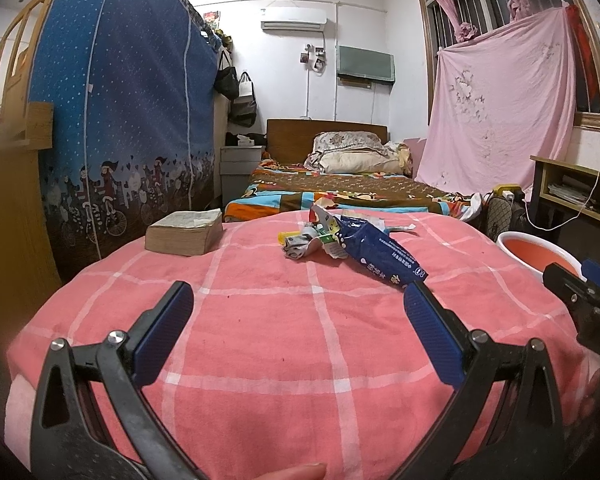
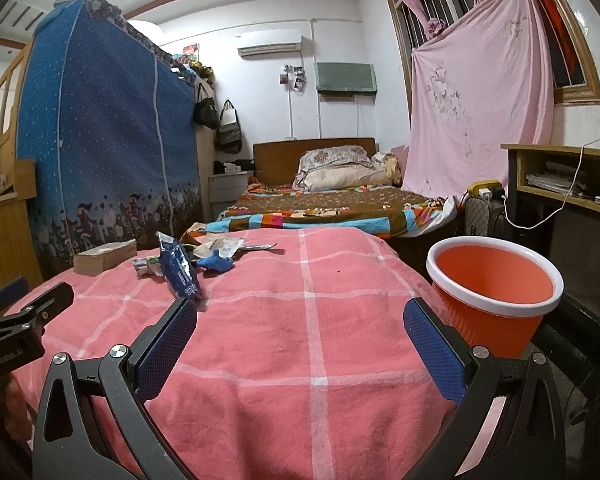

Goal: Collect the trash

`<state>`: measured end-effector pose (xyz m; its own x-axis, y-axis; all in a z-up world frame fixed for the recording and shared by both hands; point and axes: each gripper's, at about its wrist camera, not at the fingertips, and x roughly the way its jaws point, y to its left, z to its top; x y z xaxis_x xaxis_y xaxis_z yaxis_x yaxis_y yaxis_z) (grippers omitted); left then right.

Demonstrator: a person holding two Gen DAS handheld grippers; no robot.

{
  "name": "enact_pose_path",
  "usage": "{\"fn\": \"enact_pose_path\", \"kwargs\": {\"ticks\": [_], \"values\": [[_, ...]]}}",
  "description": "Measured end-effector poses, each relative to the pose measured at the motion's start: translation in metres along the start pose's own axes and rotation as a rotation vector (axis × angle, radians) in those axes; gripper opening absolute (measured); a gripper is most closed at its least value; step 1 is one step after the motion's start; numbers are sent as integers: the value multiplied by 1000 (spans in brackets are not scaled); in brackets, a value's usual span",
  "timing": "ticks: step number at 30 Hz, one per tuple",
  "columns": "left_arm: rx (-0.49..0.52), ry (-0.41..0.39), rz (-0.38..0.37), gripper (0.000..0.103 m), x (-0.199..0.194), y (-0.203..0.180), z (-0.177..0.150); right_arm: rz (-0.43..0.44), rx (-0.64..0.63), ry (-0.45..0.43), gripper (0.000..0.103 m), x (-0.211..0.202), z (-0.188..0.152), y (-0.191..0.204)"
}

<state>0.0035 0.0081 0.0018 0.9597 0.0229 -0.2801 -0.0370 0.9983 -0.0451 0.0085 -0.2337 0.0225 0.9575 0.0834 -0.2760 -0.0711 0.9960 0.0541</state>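
Pink checked cloth [image 1: 260, 320] under both grabbers. Left gripper [image 1: 298, 300] wide open, holding nothing. Right gripper [image 2: 300, 316] wide open too. Blue wrapper [image 1: 380, 252] and crumpled trash [image 1: 304, 242] far ahead, near book [image 1: 186, 232]. Orange bin [image 2: 496, 292] beside cloth, right side.

- Right gripper [image 1: 580, 288]: cut off by the right edge of the left wrist view; jaw state could not be read there.
- Orange bin [image 1: 536, 252]: partly hidden behind that gripper and the pink cloth [image 1: 300, 340].
- Blue wrapper [image 1: 380, 252]: print too small to read.
- Crumpled scraps [image 1: 304, 242] beyond the left tongs: kinds indistinguishable.
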Motion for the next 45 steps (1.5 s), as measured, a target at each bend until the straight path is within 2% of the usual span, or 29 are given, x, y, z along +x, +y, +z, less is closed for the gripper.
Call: {"fn": "enact_pose_path", "kwargs": {"ticks": [7,13,21,29,32,35,45], "values": [[-22,13,12,87,11,-1,19,19,-43,-5,103,3,22,2],[-19,-26,8,87,19,-7,40,46,-64,-56,103,11,48,1],[-37,-46,12,87,44,-14,64,67,-115,-137,103,36,81,-2],[-31,-91,22,87,64,-22,85,80,-93,-173,103,66,99,-9],[-43,-68,22,87,75,-24,84,92,-82,-145,103,81,98,-10],[-43,0,22,87,90,-28,81,109,-59,-98,103,96,94,-14],[-47,169,-2,85,115,-37,66,167,-111,148,103,142,81,-7]]}}
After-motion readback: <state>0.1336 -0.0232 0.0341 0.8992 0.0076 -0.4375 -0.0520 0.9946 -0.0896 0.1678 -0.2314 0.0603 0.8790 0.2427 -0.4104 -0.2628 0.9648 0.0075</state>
